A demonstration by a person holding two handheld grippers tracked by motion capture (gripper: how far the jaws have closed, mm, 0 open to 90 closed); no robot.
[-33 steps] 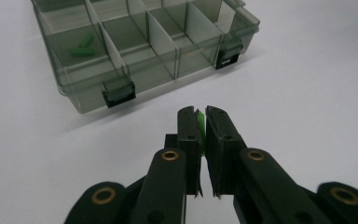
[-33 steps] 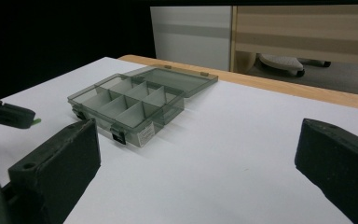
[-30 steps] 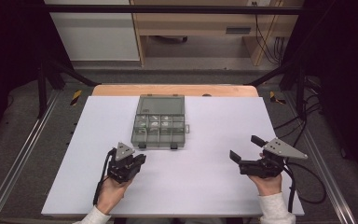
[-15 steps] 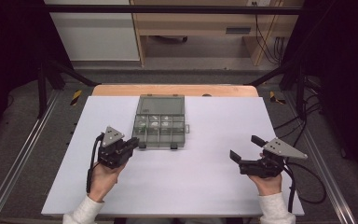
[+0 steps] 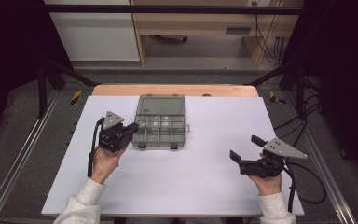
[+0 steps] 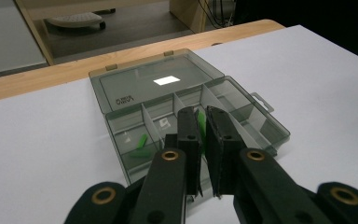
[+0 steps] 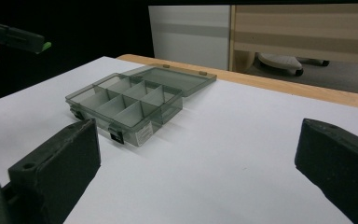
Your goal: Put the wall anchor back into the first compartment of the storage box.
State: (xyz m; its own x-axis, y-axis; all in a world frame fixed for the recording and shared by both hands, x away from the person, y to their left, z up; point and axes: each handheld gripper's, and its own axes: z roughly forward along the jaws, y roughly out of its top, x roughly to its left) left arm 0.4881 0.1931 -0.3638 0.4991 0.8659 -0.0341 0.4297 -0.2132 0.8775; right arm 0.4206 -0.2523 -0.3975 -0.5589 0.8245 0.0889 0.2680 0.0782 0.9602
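The main risk, as I judge it, is that the small green piece (image 6: 201, 127) pinched between the nearly closed jaws of the left gripper (image 5: 129, 129) drops into the wrong cell or onto the table (image 5: 191, 186): the dividers are thin and the cells sit side by side, so a slightly off release would let it slide astray. A low jaw could also nudge the light compartment box (image 5: 161, 127) across the smooth surface. Nearest the person, at 5 o'clock, the right gripper (image 5: 244, 150) rests low above the table with its jaws wide apart and holding nothing, well apart from the box, wrist level. At 10 o'clock the left hand (image 5: 103, 161) reaches forward, its gripper tilted down at the box's left edge. Farther, around 12 o'clock, the box lies open, lid flat behind it; another green piece (image 6: 140, 145) lies in a near cell.
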